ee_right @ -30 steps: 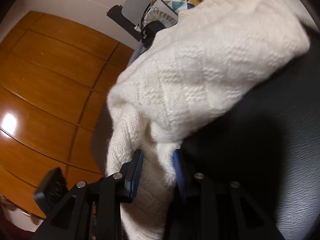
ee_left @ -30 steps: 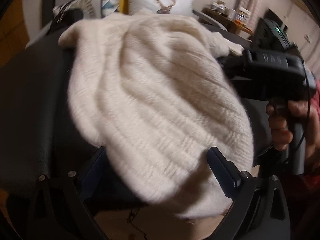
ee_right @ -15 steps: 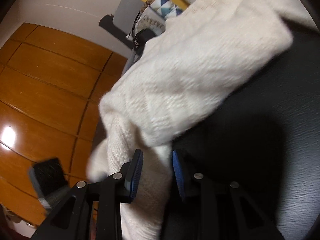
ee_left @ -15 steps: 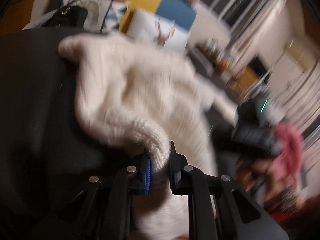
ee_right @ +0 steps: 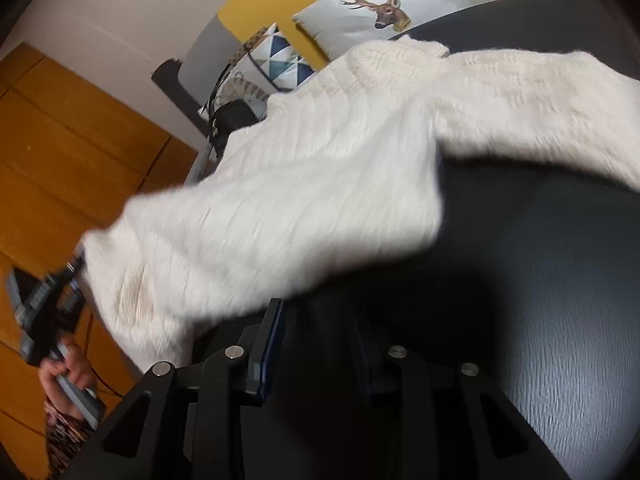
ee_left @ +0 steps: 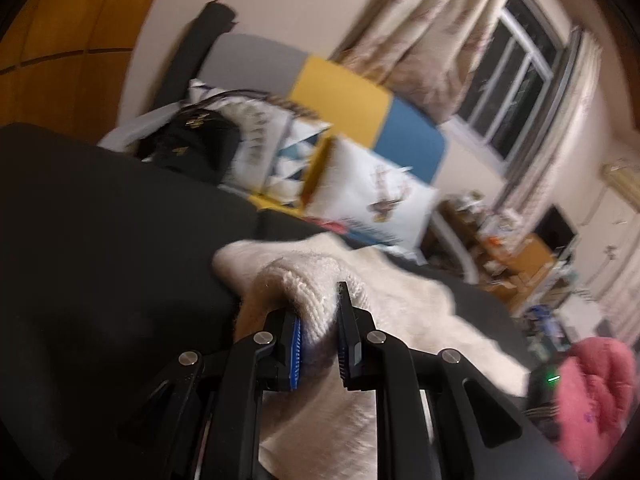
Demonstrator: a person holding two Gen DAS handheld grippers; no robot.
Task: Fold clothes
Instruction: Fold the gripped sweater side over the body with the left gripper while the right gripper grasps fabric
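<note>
A cream knit sweater (ee_left: 404, 304) lies on a dark leather-like surface (ee_left: 100, 220). My left gripper (ee_left: 318, 320) is shut on its ribbed edge, which is raised off the surface in a bunched fold. In the right wrist view the sweater (ee_right: 300, 208) stretches across the frame, blurred, its lower edge brushing the tip of one finger. My right gripper (ee_right: 316, 320) stands partly open over the dark surface (ee_right: 540, 280), with nothing visible between its pads. At the left edge the left gripper (ee_right: 76, 276), held by a hand (ee_right: 68, 368), pulls the sweater's corner.
Pillows, one with a deer print (ee_left: 372, 200), and a black bag (ee_left: 192, 144) sit behind the surface by a yellow and blue headboard (ee_left: 344, 100). A cluttered desk (ee_left: 500, 248) stands at the right under the window. Wooden panels (ee_right: 60, 160) line the left. A pink sleeve (ee_left: 592, 392) shows bottom right.
The left gripper closed on the sweater's ribbed edge, lifted it and swung away. The sweater that hung between the right gripper's fingers has left them.
</note>
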